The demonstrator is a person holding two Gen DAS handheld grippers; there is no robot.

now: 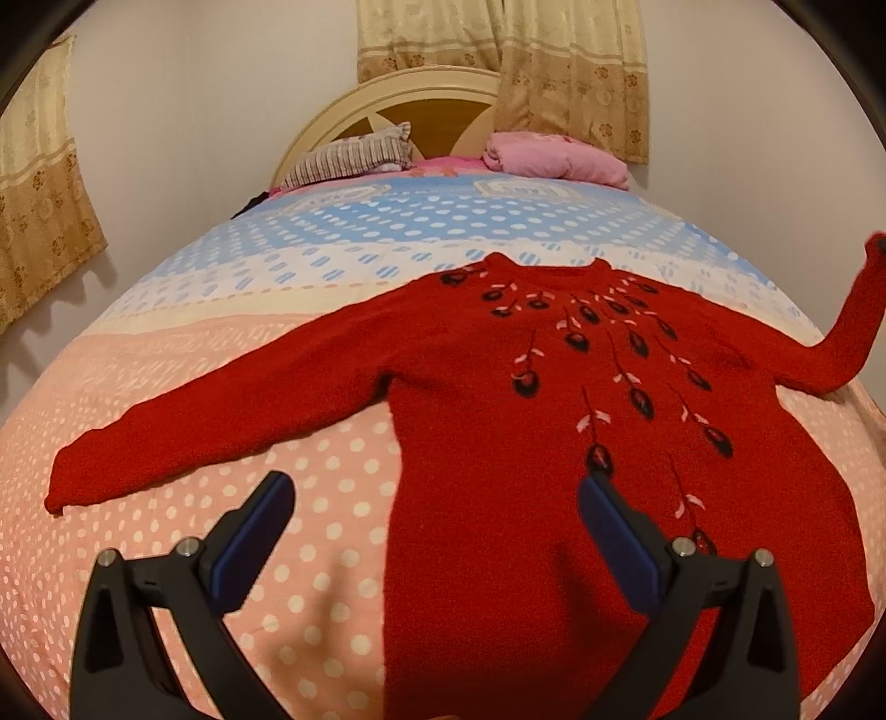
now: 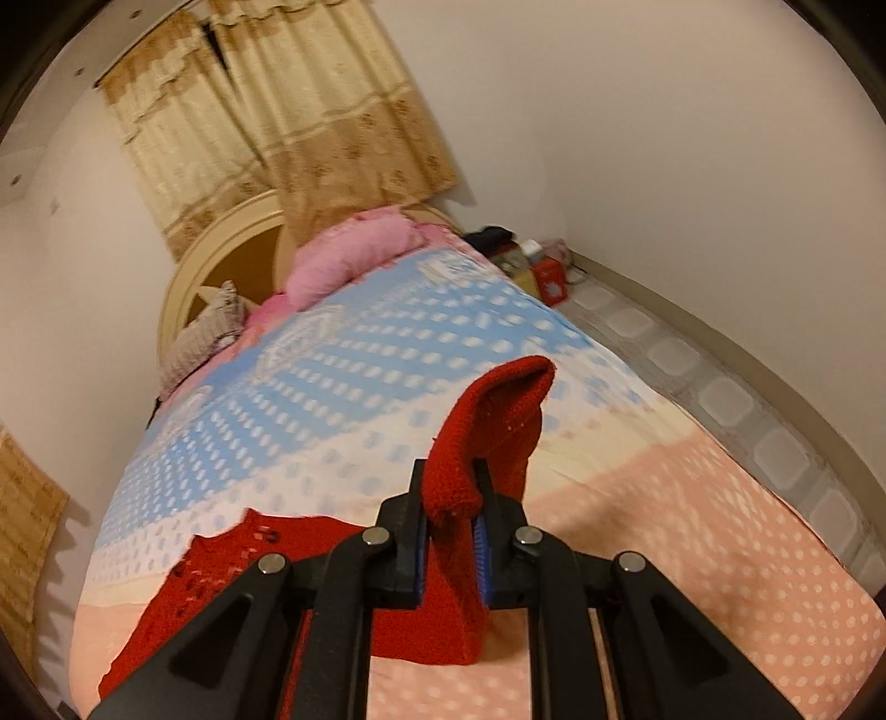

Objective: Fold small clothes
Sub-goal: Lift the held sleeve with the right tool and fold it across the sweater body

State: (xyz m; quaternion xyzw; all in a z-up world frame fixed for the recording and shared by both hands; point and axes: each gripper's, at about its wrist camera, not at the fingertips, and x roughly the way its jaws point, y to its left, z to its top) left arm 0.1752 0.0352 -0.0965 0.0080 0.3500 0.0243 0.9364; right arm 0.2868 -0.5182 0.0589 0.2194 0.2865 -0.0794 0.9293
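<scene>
Left gripper (image 1: 437, 498) wide open, holds nothing, hangs over bottom part of red sweater (image 1: 554, 387). Sweater lies flat on dotted bed cover (image 1: 332, 498), one sleeve (image 1: 221, 410) spread out to side. Right gripper (image 2: 449, 498) squeezed tight on other sleeve's cuff (image 2: 498, 410), lifted up off bed. Far back: striped pillow (image 1: 354, 158), pink pillow (image 1: 554, 158), round headboard (image 1: 421, 105), curtains (image 1: 498, 44).

Red knit sweater (image 1: 498, 387) with dark flower embroidery, front up, flat on bed, one sleeve (image 2: 487, 421) lifted.
</scene>
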